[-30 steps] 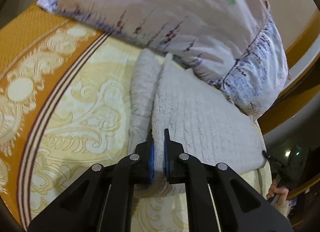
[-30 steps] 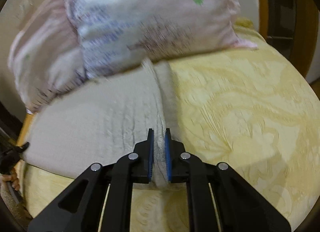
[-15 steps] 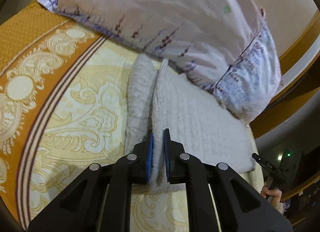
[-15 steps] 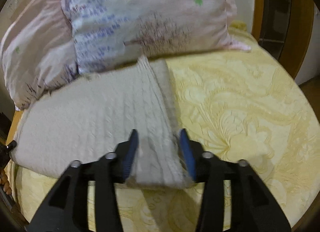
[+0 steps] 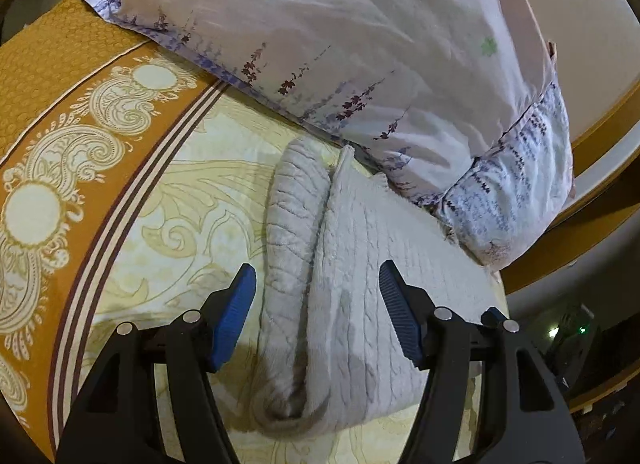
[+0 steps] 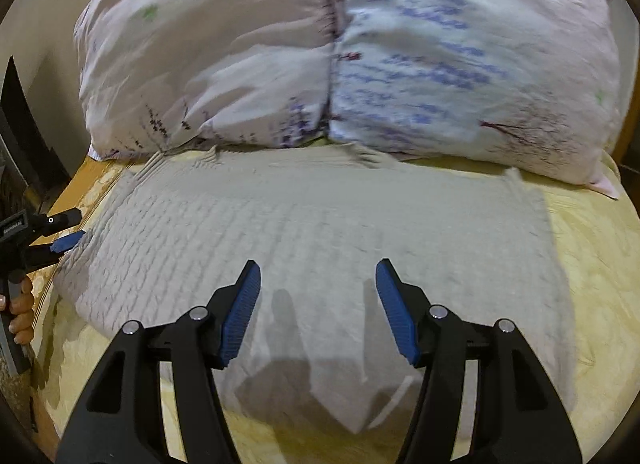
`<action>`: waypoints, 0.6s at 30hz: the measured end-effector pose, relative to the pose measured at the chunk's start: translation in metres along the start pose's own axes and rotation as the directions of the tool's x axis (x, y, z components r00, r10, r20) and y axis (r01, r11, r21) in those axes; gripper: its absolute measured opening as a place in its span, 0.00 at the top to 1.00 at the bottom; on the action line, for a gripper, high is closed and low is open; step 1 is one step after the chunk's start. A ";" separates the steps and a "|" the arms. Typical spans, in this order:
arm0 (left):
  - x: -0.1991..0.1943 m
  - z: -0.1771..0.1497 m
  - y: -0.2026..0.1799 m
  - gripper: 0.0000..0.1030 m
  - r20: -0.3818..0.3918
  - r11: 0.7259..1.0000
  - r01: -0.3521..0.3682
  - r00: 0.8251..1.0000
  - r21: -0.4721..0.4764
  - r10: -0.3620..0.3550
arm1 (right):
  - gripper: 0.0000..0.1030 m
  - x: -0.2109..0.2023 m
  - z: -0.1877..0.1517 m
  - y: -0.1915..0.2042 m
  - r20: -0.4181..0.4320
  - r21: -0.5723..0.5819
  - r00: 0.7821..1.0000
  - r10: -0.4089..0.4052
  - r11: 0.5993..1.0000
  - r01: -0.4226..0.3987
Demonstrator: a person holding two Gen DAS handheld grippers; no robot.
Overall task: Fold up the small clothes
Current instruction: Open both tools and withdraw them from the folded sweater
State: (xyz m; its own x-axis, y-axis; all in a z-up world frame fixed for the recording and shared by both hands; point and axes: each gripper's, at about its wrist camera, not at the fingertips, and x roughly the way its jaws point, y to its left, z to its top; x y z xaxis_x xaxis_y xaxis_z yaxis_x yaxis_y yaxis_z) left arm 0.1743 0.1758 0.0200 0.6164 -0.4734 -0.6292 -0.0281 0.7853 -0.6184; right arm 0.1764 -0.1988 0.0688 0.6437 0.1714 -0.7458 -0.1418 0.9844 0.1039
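A cream cable-knit garment (image 5: 352, 288) lies folded on the yellow patterned bedspread (image 5: 168, 223), its folded edge doubled over at the left. My left gripper (image 5: 316, 284) is open, its blue pads on either side of that folded edge, holding nothing. In the right wrist view the garment (image 6: 320, 223) spreads wide and flat below the pillows. My right gripper (image 6: 318, 278) is open just above its near part, empty. The left gripper also shows at the far left of the right wrist view (image 6: 60, 244).
Two floral pillows (image 5: 360, 43) lie against the garment's far edge, also in the right wrist view (image 6: 340, 55). An orange patterned border (image 5: 60, 123) runs along the bedspread's left. A wooden bed frame (image 5: 592, 223) lies to the right.
Both grippers have opened and let go of the garment's edge; the right opened first. The right gripper has swung left, now over the garment's flat middle.
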 end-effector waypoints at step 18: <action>0.027 -0.003 -0.015 0.38 0.013 0.991 -0.111 0.994 0.073 0.110 | 0.36 0.025 -0.012 0.024 -0.011 -0.095 0.994 -0.113 0.989 0.111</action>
State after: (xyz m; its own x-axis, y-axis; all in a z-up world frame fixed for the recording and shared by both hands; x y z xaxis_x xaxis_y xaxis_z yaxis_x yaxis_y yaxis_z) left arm 0.1892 0.1497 0.0107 0.6197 -0.3787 -0.6875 -0.0386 0.8602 -0.5086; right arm 0.1802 -0.1714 0.0444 0.6471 0.0590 -0.7601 -0.1402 0.9892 -0.0426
